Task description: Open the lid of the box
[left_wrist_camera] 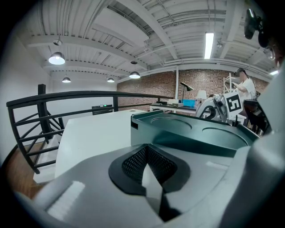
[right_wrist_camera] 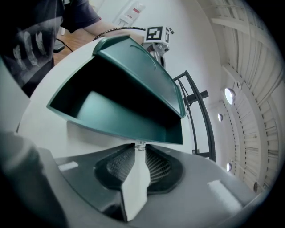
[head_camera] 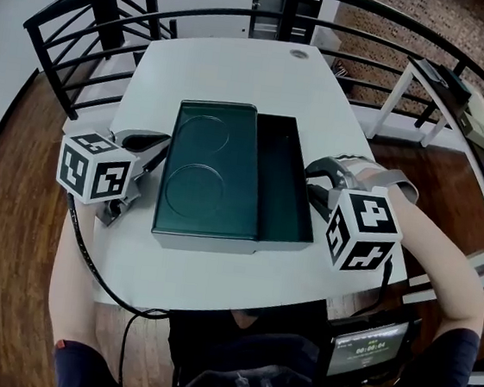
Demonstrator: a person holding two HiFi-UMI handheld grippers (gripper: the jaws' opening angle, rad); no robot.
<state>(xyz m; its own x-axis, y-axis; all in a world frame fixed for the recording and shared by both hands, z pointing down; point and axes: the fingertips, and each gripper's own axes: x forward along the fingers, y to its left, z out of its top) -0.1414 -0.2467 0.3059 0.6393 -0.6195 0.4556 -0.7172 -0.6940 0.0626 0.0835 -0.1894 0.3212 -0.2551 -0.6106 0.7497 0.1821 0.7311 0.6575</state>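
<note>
A dark green rectangular box (head_camera: 285, 184) sits toward the near edge of the white worktop (head_camera: 239, 66), about midway between its left and right edges. Its lid (head_camera: 210, 172), with two round recesses, is tilted up over the left part. The right part shows a bare interior.

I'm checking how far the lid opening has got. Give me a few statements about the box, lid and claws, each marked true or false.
1. The box stands on a white table. True.
2. The lid fully covers the box. False: the box's inside shows open on its right part.
3. The lid has two round recesses. True.
4. The right claw grips the box's rim. False: its jaws are together on nothing, beside the box.
5. The left claw is at the lid side of the box. True.
</note>
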